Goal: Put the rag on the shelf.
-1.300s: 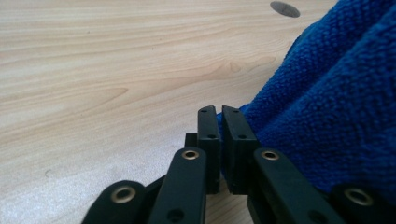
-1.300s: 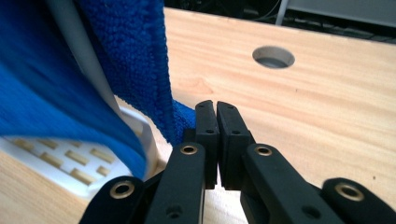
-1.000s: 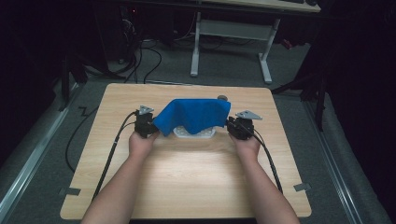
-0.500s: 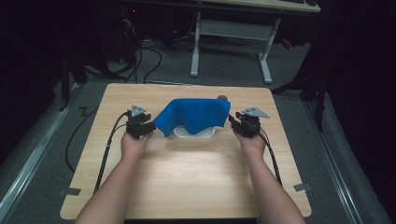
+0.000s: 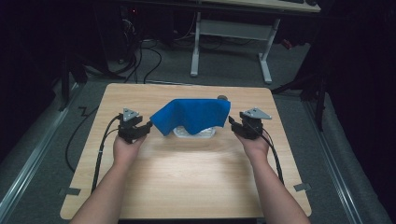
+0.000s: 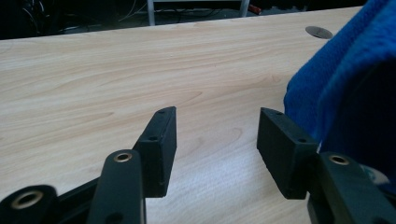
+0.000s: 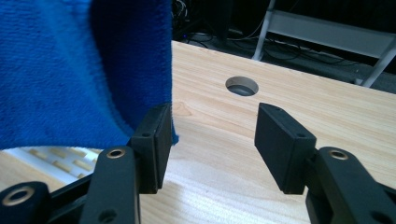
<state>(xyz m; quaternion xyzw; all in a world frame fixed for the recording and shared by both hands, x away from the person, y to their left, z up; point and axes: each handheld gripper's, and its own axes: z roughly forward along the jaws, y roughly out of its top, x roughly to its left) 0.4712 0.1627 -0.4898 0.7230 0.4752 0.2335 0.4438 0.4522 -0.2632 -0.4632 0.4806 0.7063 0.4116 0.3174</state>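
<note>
Left claw and right claw gape empty either side of the blue cloth, draped over the white tray, likely covering it

A blue towel lies draped over a white slotted tray mid-table, hiding most of it

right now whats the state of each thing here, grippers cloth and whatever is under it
left gripper: open, jaws empty, beside the cloth
right gripper: open, jaws empty, cloth edge by one jaw
blue cloth: draped over the white basket, released
white basket: on the table, mostly covered
table: bare wood
</note>
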